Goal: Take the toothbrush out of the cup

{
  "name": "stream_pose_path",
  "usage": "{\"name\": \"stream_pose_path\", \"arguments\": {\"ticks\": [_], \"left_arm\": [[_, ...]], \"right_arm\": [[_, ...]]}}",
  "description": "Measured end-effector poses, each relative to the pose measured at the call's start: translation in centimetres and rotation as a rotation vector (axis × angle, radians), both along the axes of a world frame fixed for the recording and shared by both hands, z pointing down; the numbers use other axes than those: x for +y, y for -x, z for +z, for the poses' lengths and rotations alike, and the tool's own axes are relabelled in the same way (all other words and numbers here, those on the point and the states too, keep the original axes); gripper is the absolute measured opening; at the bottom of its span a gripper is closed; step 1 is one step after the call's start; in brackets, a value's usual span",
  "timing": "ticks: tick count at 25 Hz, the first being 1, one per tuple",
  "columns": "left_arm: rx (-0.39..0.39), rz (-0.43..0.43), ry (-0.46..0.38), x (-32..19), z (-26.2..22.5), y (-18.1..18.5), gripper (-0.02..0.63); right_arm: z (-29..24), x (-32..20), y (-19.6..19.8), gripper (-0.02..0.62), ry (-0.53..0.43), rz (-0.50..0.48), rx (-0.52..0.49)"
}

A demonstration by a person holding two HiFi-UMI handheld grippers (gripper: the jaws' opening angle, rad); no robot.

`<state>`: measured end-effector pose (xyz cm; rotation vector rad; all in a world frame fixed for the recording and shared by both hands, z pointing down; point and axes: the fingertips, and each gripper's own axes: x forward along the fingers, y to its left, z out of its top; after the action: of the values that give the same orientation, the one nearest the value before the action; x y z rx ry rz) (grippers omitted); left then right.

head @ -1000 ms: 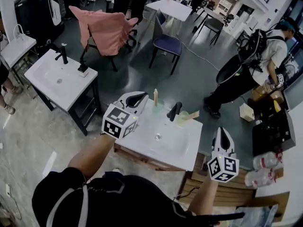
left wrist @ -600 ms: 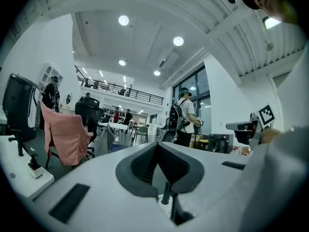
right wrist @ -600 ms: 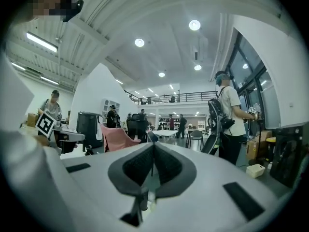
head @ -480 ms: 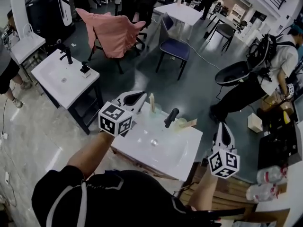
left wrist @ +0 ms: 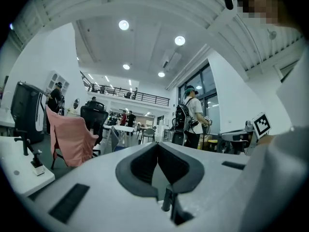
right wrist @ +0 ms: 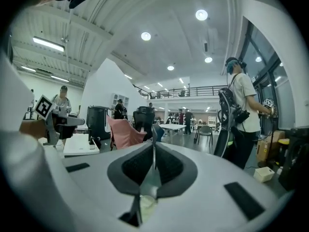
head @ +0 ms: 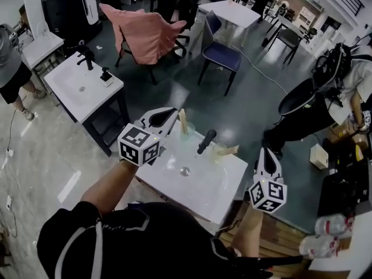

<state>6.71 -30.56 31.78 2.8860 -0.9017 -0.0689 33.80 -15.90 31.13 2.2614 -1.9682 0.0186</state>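
A white sink [head: 174,182] with a black faucet [head: 203,140] stands in front of me. At its back edge a pale green cup [head: 189,130] holds a wooden toothbrush [head: 182,121] upright. A second cup [head: 219,151] right of the faucet has a wooden toothbrush [head: 231,150] leaning out to the right. My left gripper [head: 172,112] [left wrist: 157,146] is shut and empty, its tips just left of the upright toothbrush and apart from it. My right gripper [head: 264,151] [right wrist: 154,144] hovers off the sink's right edge, jaws together, nothing between them.
Another white sink stand [head: 81,86] stands at the left. A pink cloth hangs over a chair [head: 148,34], and a blue chair [head: 220,54] stands behind the sink. People stand at the right [head: 343,80] and the left edge [head: 11,68]. Bottles [head: 325,240] lie at the lower right.
Both grippers have moved forward toward the sink. The left one's tips are nearer the upright toothbrush, and the right one has come up beside the sink's right edge.
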Motion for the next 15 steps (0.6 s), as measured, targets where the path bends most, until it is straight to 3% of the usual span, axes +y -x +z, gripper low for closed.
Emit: {"name": "stream_pose_path", "arguments": {"ticks": [15], "left_arm": [[-0.068, -0.079, 0.051, 2.1, 4.0, -1.7, 0.005]], "right_arm": [[9.7, -2.7, -4.5, 0.123, 0.086, -0.022, -0.108]]}}
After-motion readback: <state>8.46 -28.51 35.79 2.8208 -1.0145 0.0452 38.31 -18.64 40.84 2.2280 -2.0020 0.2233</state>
